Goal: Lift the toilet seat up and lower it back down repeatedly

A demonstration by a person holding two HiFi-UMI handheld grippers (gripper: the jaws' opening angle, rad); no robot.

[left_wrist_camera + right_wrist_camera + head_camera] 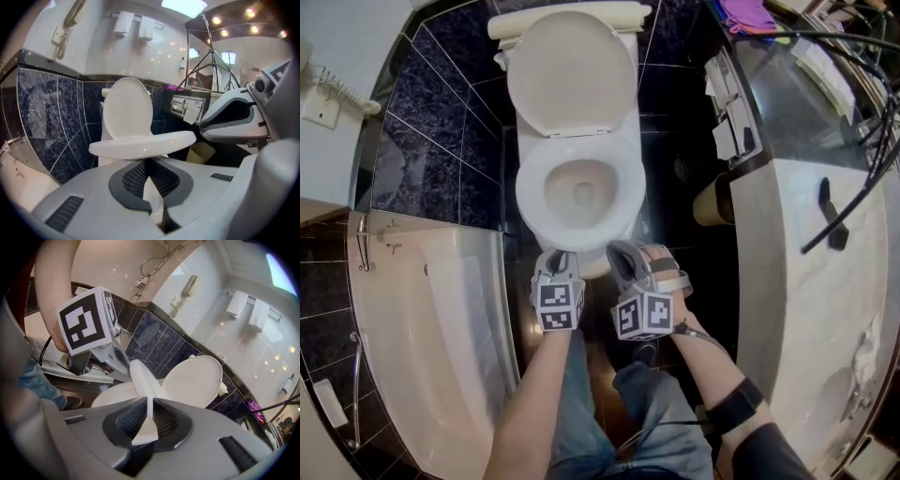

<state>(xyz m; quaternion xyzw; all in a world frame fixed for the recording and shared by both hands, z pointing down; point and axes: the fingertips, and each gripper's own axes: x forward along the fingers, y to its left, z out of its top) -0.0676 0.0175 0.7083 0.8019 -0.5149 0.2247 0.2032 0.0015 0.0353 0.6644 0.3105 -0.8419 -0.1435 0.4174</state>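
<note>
A white toilet stands with its lid (572, 70) raised against the tank. The seat ring (530, 202) lies low over the bowl. Both grippers sit side by side at the seat's front edge: my left gripper (558, 265) on the left, my right gripper (623, 258) just right of it. In the left gripper view the seat (140, 143) runs across level, and its front lip is wedged between the pads of the left gripper (151, 180). In the right gripper view the seat's thin rim (143, 376) is pinched in the right gripper (149, 420). The lid (194, 380) stands behind it.
A bathtub (422, 319) lies close on the left, and a marble counter (825, 281) with cables runs along the right. A tan bin (712, 202) stands between toilet and counter. A wall phone (323, 98) hangs at far left. The person's legs are below the grippers.
</note>
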